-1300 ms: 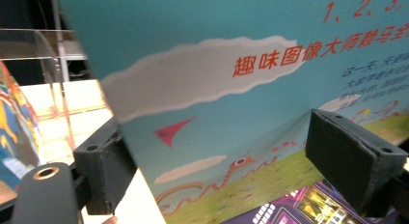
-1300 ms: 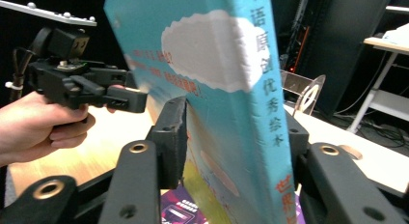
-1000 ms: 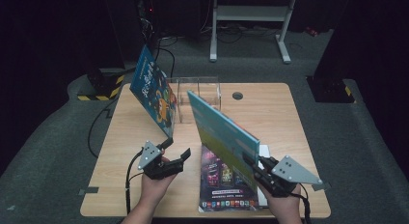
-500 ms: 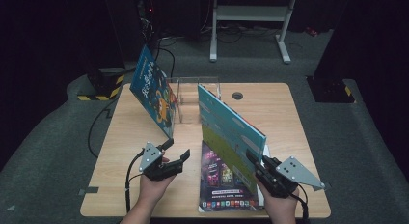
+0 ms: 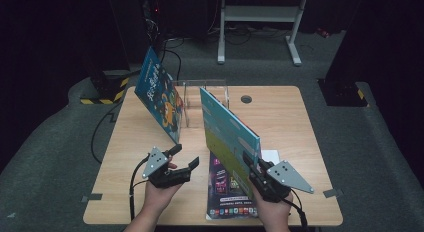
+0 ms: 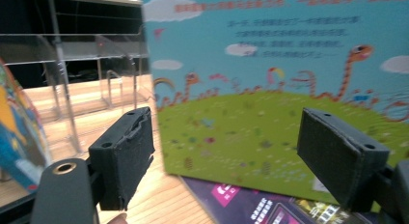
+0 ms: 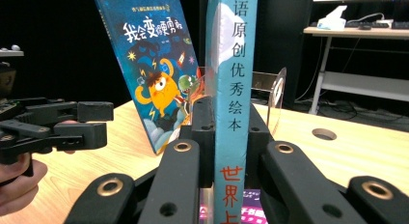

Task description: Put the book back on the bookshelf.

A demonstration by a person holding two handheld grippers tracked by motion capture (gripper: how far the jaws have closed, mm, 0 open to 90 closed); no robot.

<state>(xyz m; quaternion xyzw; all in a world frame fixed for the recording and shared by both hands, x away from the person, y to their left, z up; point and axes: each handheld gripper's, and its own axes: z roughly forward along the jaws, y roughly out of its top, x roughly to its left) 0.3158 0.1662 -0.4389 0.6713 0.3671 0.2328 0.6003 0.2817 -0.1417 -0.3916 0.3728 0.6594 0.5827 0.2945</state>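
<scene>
Your left hand-held gripper (image 5: 182, 159) hovers spread and empty above the surface (image 5: 280, 117), just left of the held book. Beyond it, the dark blue book (image 5: 160, 99) leans at the left end of the clear rack (image 5: 200, 102). Your right hand-held gripper (image 5: 252, 164) pinches the light blue book (image 5: 230, 129) by its near spine end, upright, its long axis running away toward the rack. A purple book (image 5: 225, 184) lies flat beneath.

Held book (image 5: 227, 127): sky-blue/green cover; leaning book (image 5: 159, 98): dark blue, orange monster.
</scene>
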